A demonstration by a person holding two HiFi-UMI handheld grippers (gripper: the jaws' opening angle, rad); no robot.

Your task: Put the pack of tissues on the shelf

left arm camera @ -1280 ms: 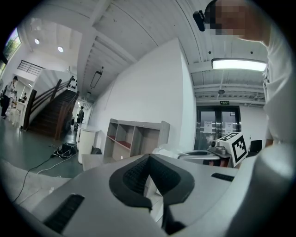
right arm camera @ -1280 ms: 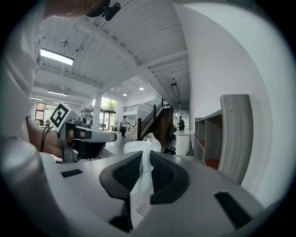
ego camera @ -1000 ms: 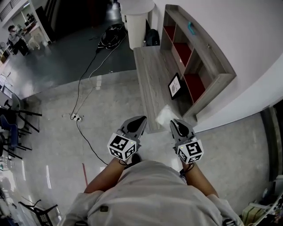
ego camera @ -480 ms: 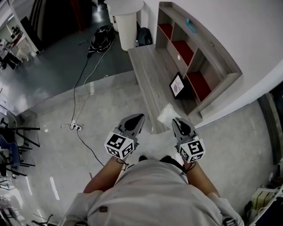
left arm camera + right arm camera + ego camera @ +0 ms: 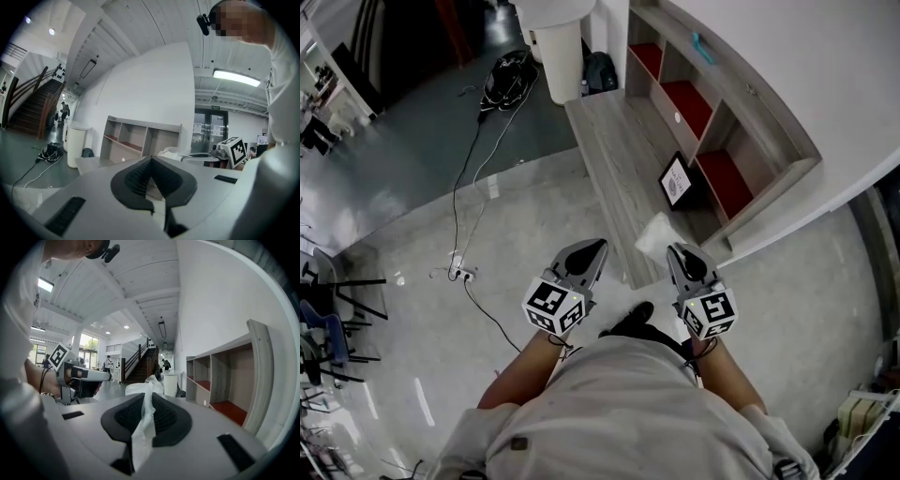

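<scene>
Head view: pack of tissues (image 5: 656, 234) shows only as a pale blur at the tip of the right gripper (image 5: 676, 251), just short of the shelf (image 5: 752, 111). The left gripper (image 5: 597, 247) hangs farther from the shelf.

Left gripper view: jaws closed together, nothing between them.

Right gripper view: jaws clamped on the pack's white wrapper. The jaws hide most of the pack.

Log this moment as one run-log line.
right tool: shut on pack of tissues | left tool: shut, empty | shelf: pack not yet placed
</scene>
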